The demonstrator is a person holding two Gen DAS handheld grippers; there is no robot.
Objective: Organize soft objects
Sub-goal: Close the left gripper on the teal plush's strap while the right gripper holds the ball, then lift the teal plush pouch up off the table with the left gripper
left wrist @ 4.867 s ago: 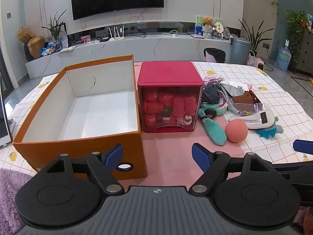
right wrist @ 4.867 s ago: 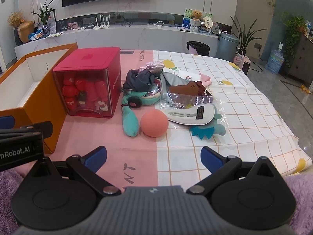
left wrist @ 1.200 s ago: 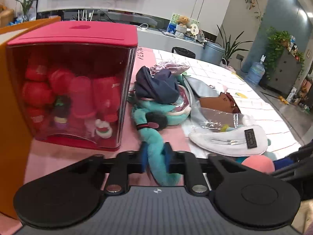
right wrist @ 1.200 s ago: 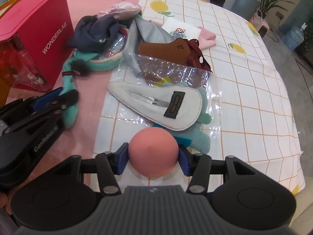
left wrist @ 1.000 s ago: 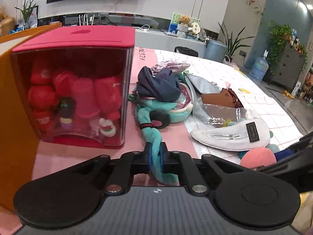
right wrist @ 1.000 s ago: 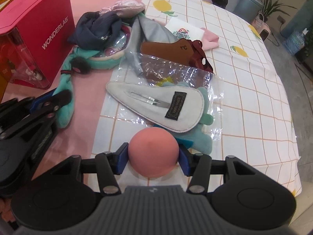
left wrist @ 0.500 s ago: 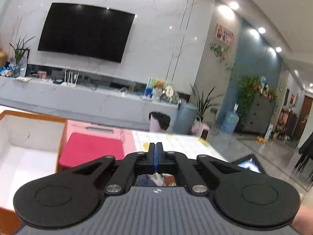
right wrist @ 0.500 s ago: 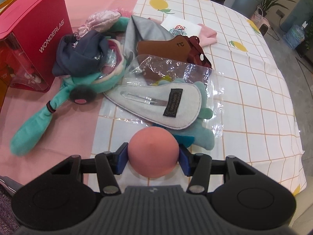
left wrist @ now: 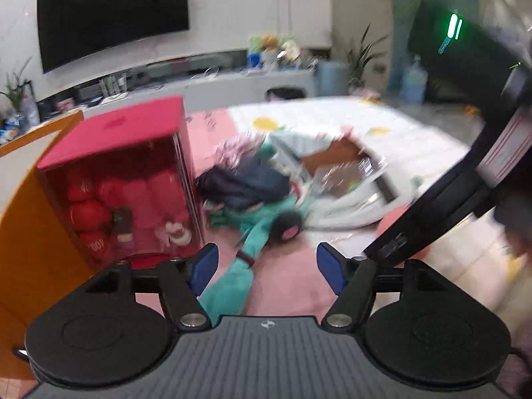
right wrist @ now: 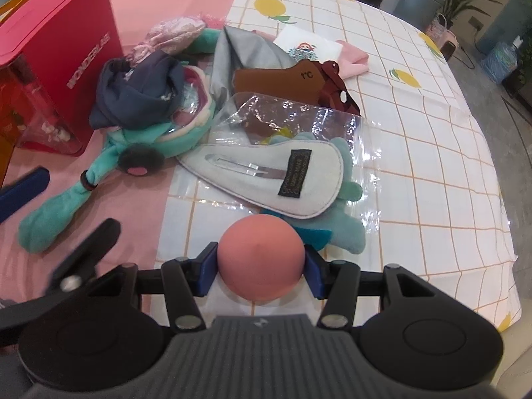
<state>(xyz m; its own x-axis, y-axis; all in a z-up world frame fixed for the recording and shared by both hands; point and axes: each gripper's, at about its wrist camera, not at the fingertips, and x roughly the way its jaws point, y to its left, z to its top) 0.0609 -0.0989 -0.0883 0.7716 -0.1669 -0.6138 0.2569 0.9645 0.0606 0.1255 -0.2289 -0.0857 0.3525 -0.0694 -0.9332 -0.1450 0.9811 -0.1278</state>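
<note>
My right gripper is shut on a pink soft ball, held just above the table's near edge. My left gripper is open and empty, low over the pink cloth; the long tail of a teal plush toy lies between and under its fingers. The teal plush stretches toward the left, with a dark blue cloth piled on it. A grey felt pouch in clear plastic lies on a second teal plush. The orange box stands at the far left.
A red clear-fronted box of red soft toys stands beside the orange box. A brown leather piece, grey cloth and pink-white cloth lie behind the pile. The table edge drops off at right.
My left gripper has let go of the teal plush tail, opened, and dropped back low toward the table. The plush has shifted and its tail lies straighter. The right gripper keeps the ball.
</note>
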